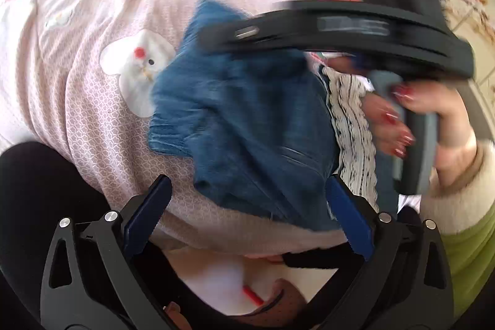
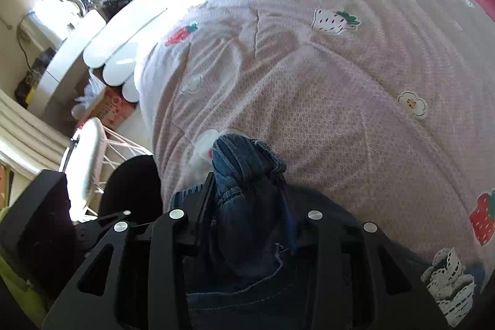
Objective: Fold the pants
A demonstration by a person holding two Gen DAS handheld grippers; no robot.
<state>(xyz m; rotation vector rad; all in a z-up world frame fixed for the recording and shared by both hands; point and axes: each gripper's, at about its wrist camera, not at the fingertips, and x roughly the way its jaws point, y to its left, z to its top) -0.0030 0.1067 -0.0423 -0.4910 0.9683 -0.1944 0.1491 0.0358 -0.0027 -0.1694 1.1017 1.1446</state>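
Note:
Blue denim pants [image 1: 247, 119] lie bunched on the pink bedspread [image 1: 77, 82]. My left gripper [image 1: 247, 203] stands open just above their near edge, and its blue pads [image 1: 148, 212] touch no cloth. In the right wrist view my right gripper [image 2: 247, 190] is shut on a thick gathered fold of the pants [image 2: 244, 163], which bulges out beyond the fingertips. The black body of the right-hand tool [image 1: 340, 30] crosses the top right of the left wrist view, blurred, held by a hand [image 1: 433, 113] with red nails.
A black-and-white striped lace cloth [image 1: 352, 138] lies against the right side of the pants, and its lace edge [image 2: 448, 283] shows again at lower right. The bed's edge drops off at left, where a scalloped white board [image 2: 117, 64], a cardboard box [image 2: 114, 110] and a white rack [image 2: 89, 156] stand.

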